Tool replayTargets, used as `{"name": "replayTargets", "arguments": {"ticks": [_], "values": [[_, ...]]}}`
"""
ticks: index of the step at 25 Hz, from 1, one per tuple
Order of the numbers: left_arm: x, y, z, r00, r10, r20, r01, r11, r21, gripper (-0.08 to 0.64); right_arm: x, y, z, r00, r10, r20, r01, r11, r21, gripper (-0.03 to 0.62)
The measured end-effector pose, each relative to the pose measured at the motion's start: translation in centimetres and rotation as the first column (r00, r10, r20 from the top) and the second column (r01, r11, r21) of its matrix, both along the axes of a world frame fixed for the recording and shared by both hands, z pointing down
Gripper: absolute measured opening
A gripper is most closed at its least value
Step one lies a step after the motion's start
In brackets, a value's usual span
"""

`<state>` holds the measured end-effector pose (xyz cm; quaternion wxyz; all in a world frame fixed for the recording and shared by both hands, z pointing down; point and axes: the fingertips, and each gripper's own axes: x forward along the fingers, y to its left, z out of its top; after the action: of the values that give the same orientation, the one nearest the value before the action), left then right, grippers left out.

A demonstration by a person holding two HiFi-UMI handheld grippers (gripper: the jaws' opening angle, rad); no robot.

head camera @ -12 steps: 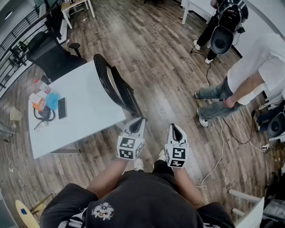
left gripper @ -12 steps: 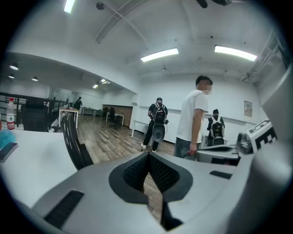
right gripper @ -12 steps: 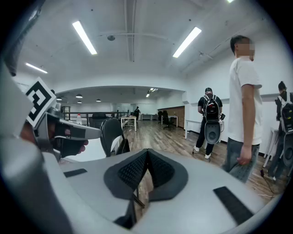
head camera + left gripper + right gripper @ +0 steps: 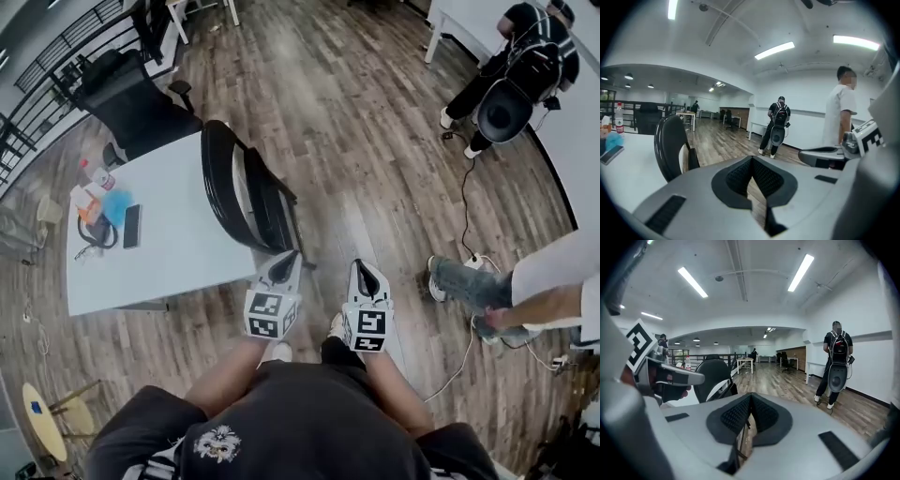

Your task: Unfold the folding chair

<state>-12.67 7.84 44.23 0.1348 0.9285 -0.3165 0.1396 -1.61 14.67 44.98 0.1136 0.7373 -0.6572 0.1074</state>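
The task looks unstarted: the folding chair (image 4: pixel 246 197) stands folded flat at the white table's (image 4: pixel 178 246) edge, just ahead of the left gripper (image 4: pixel 284 261) and right gripper (image 4: pixel 364 272), both with jaws together on nothing.

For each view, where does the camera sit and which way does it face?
Head view: on the person's head, looking steeply down at the folded chair beside the white table; torso, arms show.
Left gripper view: on the left tool, looking along its shut jaws; right tool shows.
Right gripper view: on the right tool, likewise; left tool shows.
Both share the folded chair.
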Motion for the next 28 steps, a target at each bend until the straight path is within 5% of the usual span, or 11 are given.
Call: {"name": "replayTargets", "arguments": {"ticks": [6, 13, 21, 26, 28], "values": [[-0.2, -4.2, -0.2, 0.983, -0.177, 0.051, 0.178, 0.984, -0.015, 0.005, 1.0, -4.6, 1.3, 0.988, -0.151, 0.032, 0.152, 0.988, -0.029, 0.014], [-3.9, -11.2, -2.3, 0.897, -0.408, 0.172, 0.419, 0.908, -0.032, 0.005, -1.3, -11.8, 1.6, 0.95, -0.307, 0.057, 0.309, 0.951, -0.028, 0.015], [-9.6, -19.7, -6.0, 0.829, -0.507, 0.235, 0.522, 0.853, -0.001, 0.006, -6.0, -21.5, 2.4, 0.936, -0.346, 0.066, 0.35, 0.934, -0.075, 0.015], [-12.5, -25.8, -6.5, 0.827, -0.506, 0.245, 0.526, 0.85, -0.02, 0.123, -10.0, -27.6, 4.3, 0.923, -0.368, 0.113, 0.381, 0.915, -0.134, 0.022], [-12.9, -27.8, -5.5, 0.839, -0.47, 0.274, 0.504, 0.861, -0.066, 0.167, -11.3, -29.8, 5.8, 0.922, -0.363, 0.132, 0.382, 0.907, -0.179, 0.12]]}}
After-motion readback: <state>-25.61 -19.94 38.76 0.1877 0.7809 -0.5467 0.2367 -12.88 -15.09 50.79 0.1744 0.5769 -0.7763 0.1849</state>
